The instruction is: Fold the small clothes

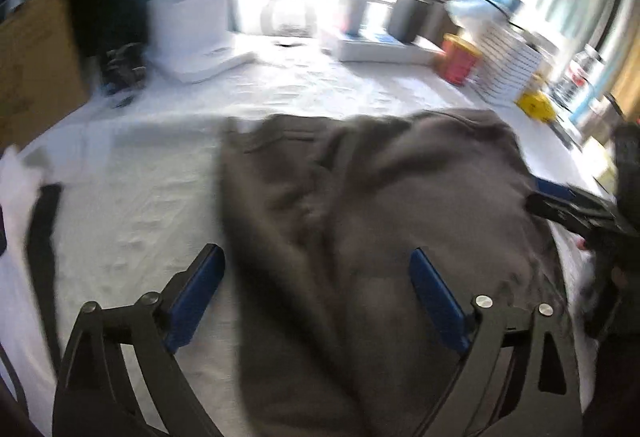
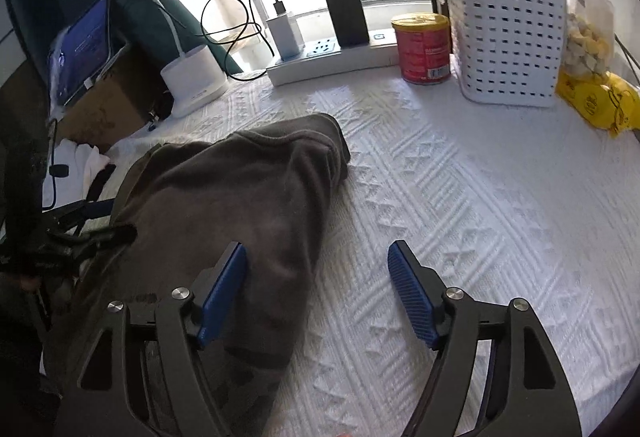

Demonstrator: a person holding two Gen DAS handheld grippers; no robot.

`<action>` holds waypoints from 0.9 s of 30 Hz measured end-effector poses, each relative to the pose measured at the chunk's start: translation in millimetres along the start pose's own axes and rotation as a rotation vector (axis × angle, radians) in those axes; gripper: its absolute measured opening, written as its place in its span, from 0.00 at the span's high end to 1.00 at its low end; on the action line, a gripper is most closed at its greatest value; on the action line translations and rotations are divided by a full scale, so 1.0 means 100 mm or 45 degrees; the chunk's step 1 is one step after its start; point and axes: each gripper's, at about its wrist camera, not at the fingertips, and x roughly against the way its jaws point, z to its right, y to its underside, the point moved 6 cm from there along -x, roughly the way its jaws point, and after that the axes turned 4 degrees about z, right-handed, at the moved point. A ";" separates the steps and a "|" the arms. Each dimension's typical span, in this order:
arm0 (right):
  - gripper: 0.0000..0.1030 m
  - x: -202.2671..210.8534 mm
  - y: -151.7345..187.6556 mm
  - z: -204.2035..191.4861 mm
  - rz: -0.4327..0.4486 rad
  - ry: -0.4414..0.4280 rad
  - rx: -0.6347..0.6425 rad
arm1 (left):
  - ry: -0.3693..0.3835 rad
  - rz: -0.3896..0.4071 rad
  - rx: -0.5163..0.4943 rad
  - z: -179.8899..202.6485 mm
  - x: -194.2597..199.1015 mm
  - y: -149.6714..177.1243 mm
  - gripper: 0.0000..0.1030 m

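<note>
A grey-brown garment (image 1: 380,197) lies crumpled on the white textured cloth (image 1: 140,221) that covers the table. My left gripper (image 1: 316,253) hovers open over the garment's near left edge: one blue pad is over the white cloth, the other over the fabric, and nothing is pinched. In the right wrist view the same garment (image 2: 240,197) stretches away to the left. My right gripper (image 2: 316,249) stands open at its near right edge, left pad above the fabric, right pad over bare cloth (image 2: 460,197). Each gripper shows at the other view's side (image 1: 548,199) (image 2: 108,219).
Along the back stand a white perforated basket (image 2: 504,37), a red can (image 2: 424,49), a power strip with chargers (image 2: 332,57) and a white lamp base (image 2: 192,77). A yellow packet (image 2: 600,101) lies at the right. White and black clothes (image 2: 84,165) sit at the left edge.
</note>
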 end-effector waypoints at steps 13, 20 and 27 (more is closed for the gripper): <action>0.24 -0.21 -0.06 -0.32 -0.024 -0.015 0.078 | 0.120 -0.035 -0.206 0.44 -0.15 0.00 0.12; 0.25 -0.27 -0.06 -0.47 -0.044 -0.008 0.147 | 0.111 -0.006 -0.234 0.53 -0.17 -0.02 0.35; 0.25 -0.29 -0.06 -0.48 -0.050 -0.008 0.166 | 0.116 0.014 -0.242 0.55 -0.18 -0.03 0.56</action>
